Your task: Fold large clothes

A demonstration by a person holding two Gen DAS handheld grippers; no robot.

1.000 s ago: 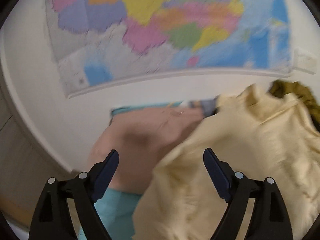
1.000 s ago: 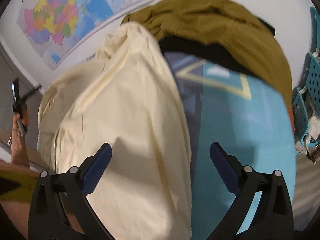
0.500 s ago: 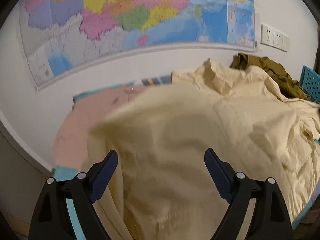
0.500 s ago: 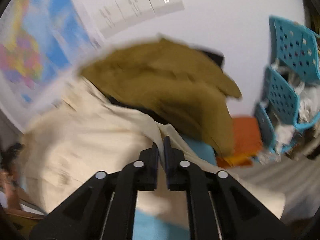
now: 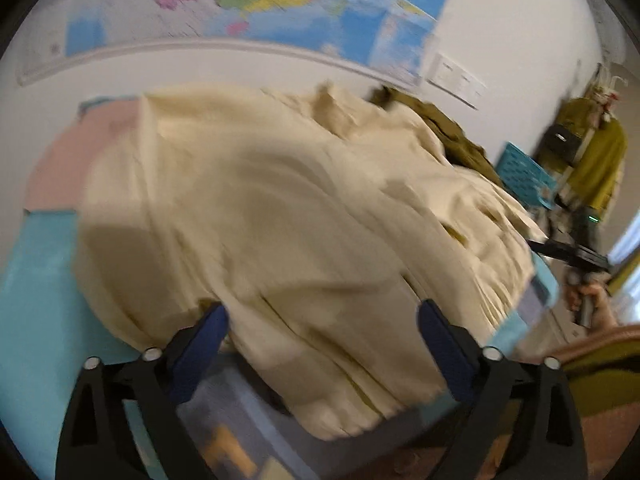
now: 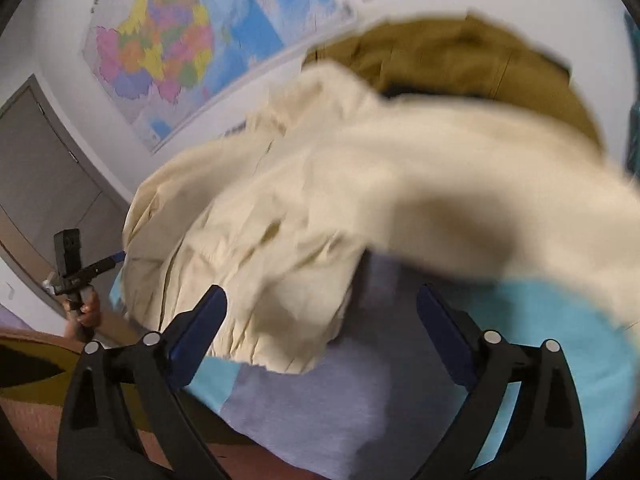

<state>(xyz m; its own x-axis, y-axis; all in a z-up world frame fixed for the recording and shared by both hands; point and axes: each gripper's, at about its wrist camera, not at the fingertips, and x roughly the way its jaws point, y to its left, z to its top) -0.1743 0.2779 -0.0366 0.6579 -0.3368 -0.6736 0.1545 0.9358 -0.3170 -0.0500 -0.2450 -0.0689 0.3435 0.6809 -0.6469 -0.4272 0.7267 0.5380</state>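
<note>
Lying in a crumpled heap across the work surface, the cream garment [image 5: 288, 216] is a soft woven fabric, heavily creased, with gathered folds and a bunched hem at 6 o'clock in the left wrist view; motion blur hides finer detail. Beneath it the surface covering [image 5: 36, 280] shows flat panels of turquoise, pale pink at 9 o'clock and grey-lilac [image 6: 320, 408] near the lower edge. The left gripper [image 5: 322, 346] has its jaws spread wide apart, holding nothing, with the blue pads [image 5: 200, 344] either side of the garment's near hem; whether they touch the cloth cannot be told. The right gripper [image 6: 320, 336] likewise stands with jaws wide apart and empty, the cream garment [image 6: 360, 184] spreading from 9 to 3 o'clock ahead of it, one blurred portion raised across the right of the view. An olive-brown garment [image 6: 460, 60], of heavier matte cloth, lies rumpled behind the cream one at 12 to 1 o'clock, against the white wall. A multicoloured wall map [image 6: 180, 48] hangs at 11 o'clock. A perforated turquoise plastic basket [image 5: 524, 176] sits at 3 o'clock in the left wrist view, beside the olive-brown garment [image 5: 436, 128].
</note>
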